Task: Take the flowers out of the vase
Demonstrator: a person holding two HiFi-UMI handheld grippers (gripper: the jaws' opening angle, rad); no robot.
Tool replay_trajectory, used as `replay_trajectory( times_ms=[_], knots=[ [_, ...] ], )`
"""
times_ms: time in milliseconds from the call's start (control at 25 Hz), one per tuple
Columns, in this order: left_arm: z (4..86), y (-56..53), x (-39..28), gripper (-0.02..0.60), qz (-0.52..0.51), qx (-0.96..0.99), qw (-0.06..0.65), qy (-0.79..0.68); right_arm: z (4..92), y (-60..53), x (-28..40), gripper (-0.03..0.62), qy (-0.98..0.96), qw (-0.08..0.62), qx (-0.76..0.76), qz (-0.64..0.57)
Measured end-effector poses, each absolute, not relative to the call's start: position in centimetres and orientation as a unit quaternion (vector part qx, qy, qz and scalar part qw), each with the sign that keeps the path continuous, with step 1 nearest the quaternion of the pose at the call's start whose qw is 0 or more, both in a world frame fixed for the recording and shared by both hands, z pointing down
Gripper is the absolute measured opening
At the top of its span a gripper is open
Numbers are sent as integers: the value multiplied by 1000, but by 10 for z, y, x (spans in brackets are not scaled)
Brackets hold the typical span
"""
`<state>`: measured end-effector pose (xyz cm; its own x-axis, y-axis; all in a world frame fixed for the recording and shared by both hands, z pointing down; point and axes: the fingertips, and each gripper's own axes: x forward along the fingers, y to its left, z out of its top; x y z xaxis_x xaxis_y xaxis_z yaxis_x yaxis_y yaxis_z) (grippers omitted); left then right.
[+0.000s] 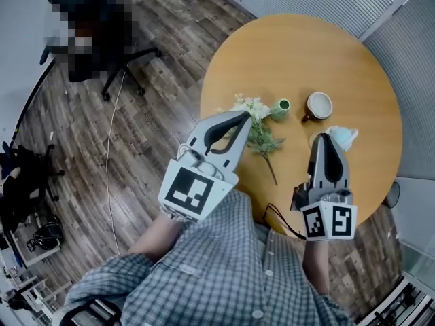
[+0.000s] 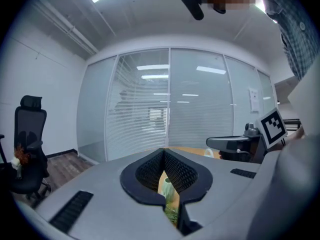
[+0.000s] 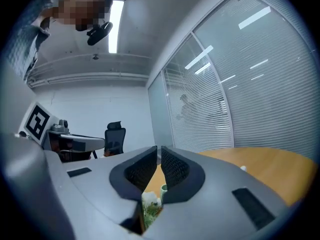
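Note:
The flowers (image 1: pixel 262 138), white blooms on green stems, lie flat on the round wooden table (image 1: pixel 292 46). The small green vase (image 1: pixel 281 106) sits just right of the blooms, and I cannot tell whether it is upright. My left gripper (image 1: pixel 243 116) is raised over the blooms with its jaws shut and empty. In the left gripper view (image 2: pixel 163 150) the vase (image 2: pixel 167 189) shows below the closed tips. My right gripper (image 1: pixel 325 136) hovers to the right, jaws drawn together to a thin slit, holding nothing. The right gripper view (image 3: pixel 159 148) shows flowers (image 3: pixel 150 201) and vase (image 3: pixel 163 189) beneath.
A white cup (image 1: pixel 318 105) stands right of the vase. A pale blue crumpled thing (image 1: pixel 342 136) lies under the right gripper's tip. A black office chair (image 1: pixel 102 53) stands on the wood floor at the left. Glass walls with blinds (image 2: pixel 170 99) ring the room.

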<state>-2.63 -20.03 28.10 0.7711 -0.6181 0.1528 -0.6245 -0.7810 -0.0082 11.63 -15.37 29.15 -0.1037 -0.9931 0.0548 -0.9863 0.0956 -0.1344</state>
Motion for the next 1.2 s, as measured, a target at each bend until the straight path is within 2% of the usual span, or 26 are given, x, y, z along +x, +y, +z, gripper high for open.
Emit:
replay_trajectory(
  times_ms=[320,1200],
  knots=[
    [262,-199,-27,8,68,940,-18,-333,253,-152,125,24,737,40,-674,-33],
    [268,-204,-37,8,66,935,-13,-348,267,-150,124,17,744,15,-667,-51]
  ],
)
